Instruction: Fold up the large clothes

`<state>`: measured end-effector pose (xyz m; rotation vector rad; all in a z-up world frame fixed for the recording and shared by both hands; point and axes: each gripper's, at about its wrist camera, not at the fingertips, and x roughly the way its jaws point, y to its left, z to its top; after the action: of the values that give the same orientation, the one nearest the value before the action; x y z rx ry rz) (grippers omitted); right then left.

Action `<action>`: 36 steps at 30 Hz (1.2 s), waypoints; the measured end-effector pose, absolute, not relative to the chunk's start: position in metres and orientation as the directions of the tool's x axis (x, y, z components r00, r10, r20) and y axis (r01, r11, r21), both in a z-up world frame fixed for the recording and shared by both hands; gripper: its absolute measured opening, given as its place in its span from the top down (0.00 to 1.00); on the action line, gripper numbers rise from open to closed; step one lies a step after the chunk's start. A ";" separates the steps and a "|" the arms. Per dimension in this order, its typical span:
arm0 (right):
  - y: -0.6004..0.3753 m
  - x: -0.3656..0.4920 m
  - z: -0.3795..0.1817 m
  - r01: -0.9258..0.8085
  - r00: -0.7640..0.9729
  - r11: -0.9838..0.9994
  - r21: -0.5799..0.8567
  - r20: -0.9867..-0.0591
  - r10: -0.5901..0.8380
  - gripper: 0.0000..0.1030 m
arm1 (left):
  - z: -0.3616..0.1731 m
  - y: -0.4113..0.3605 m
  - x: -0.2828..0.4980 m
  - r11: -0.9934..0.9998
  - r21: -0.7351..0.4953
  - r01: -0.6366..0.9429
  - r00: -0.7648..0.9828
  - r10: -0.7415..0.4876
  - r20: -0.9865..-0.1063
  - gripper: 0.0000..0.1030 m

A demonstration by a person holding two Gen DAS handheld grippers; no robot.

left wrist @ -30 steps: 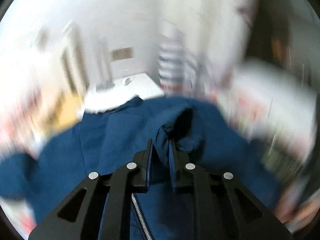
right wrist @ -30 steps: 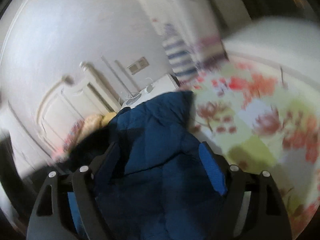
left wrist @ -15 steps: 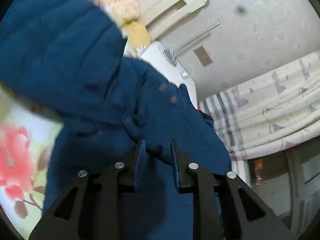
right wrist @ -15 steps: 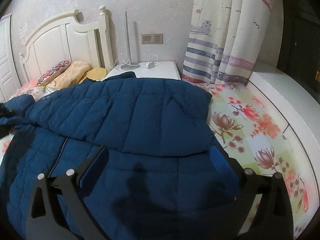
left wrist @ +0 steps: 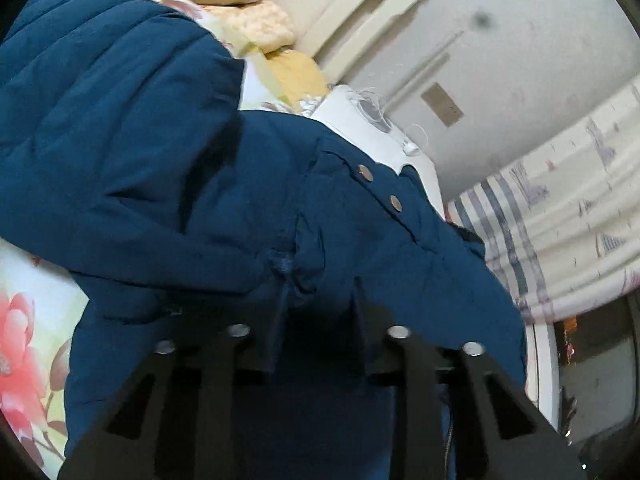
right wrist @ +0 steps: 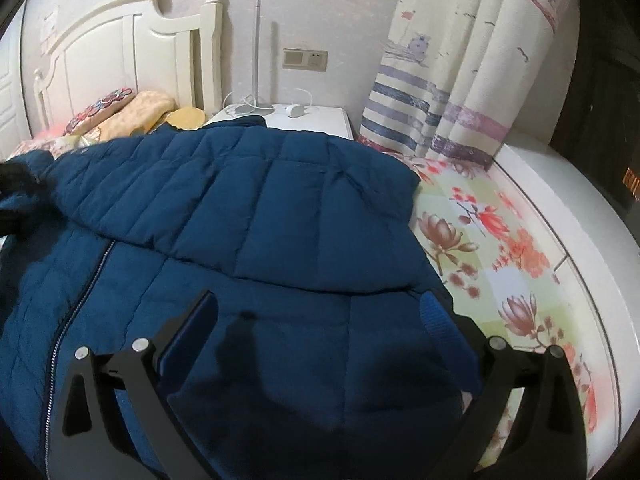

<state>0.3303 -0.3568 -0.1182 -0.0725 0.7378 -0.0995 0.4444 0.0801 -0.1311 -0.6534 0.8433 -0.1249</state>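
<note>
Left gripper (left wrist: 316, 300) pinched a bunched fold of the blue quilted jacket (right wrist: 256, 216); right gripper (right wrist: 320, 316) hung spread wide above the jacket on the floral bedsheet (right wrist: 496, 248).

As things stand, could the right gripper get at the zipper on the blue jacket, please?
Probably yes. The right gripper is open above the blue jacket, and the zipper lies exposed to its left with nothing covering it; the folded-over sleeve ends short of it.

A quilted navy puffer jacket (right wrist: 248, 216) lies spread on the floral bed (right wrist: 516, 264), one sleeve folded across its zipped front.
</note>
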 end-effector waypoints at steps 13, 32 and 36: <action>-0.392 0.333 -0.122 0.130 0.713 0.990 0.052 -0.698 -0.057 0.03 | -0.121 0.087 0.398 0.910 -0.399 -0.113 0.651 -0.235 -0.722 0.47; -0.310 0.446 -0.131 -0.059 0.538 0.985 -0.162 -0.836 -0.105 0.03 | -0.133 0.061 0.414 0.957 -0.289 0.003 0.656 -0.220 -0.722 0.11; -0.331 0.456 -0.098 0.053 0.633 0.989 -0.134 -0.762 -0.138 0.04 | -0.136 0.057 0.416 0.955 -0.297 0.004 0.662 -0.225 -0.715 0.11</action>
<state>0.4564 -0.3312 -0.0984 -0.1025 0.8786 -0.1094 0.4160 0.0571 -0.1356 -0.2821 0.8407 -0.1314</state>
